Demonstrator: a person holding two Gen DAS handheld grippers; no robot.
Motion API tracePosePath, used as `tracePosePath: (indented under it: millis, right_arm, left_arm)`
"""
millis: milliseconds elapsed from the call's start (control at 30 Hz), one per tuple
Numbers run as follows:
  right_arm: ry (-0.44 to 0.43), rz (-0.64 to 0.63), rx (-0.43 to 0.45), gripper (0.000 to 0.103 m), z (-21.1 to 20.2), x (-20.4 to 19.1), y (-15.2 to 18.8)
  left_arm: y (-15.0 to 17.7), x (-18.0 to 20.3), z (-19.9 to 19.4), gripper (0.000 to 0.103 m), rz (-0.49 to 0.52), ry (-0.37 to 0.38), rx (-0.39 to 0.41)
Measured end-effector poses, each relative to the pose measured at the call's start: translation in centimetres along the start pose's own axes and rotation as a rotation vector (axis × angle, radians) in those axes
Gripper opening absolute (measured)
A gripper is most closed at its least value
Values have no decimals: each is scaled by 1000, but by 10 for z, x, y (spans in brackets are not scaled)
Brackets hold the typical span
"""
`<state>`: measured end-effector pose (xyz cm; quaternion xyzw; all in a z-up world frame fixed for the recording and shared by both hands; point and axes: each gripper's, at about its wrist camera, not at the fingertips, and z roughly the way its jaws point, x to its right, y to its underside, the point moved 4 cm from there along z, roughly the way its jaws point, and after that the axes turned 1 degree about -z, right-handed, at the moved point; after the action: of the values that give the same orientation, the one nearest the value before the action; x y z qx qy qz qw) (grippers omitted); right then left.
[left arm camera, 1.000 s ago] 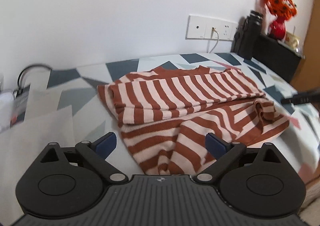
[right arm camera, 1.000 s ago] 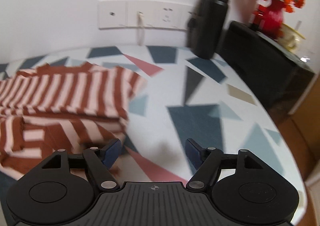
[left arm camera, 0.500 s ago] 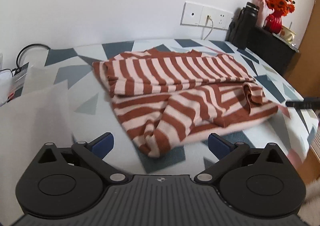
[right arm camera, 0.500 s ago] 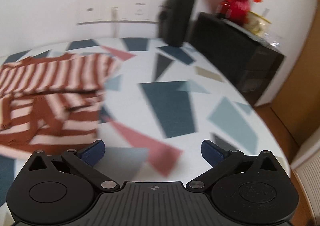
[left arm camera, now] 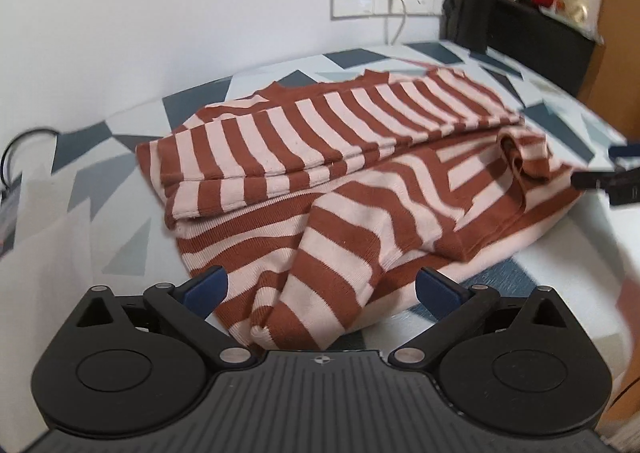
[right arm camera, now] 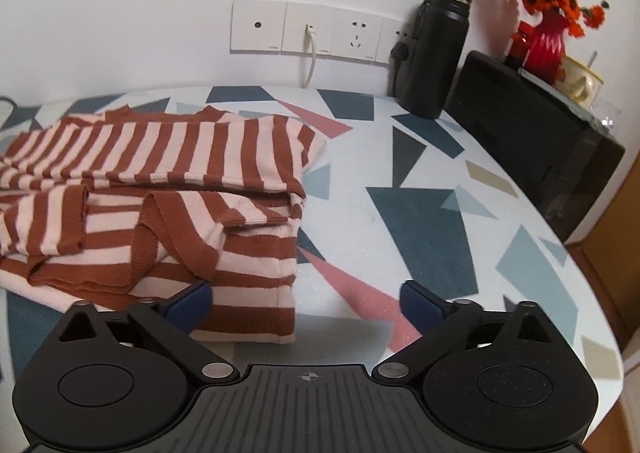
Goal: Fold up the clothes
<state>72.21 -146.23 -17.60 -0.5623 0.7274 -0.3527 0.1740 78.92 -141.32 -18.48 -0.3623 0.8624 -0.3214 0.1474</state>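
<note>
Left wrist view has the striped sweater (left arm camera: 352,181) lying half-folded across mid-frame on the patterned table (left arm camera: 560,121), the left gripper (left arm camera: 320,289) spread wide over its near sleeve, while the right gripper (right arm camera: 306,299), its jaws closing, pinches nothing at the sweater's lower-centre corner.

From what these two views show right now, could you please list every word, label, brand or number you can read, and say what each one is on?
No text can be read in either view.
Wall socket panel: small dark marks along the plates' lower edges, too small to read.
Black bottle: no label visible.
Striped sweater: stripes only, no tag showing.
Cream cup: decoration too blurred to tell.
</note>
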Motion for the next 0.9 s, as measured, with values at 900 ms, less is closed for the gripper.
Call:
tracePosePath:
  millis: [900]
  right_arm:
    - [-93, -117, 53, 70, 25, -13, -22]
  left_arm:
    - [-32, 46, 20, 90, 394, -176, 182]
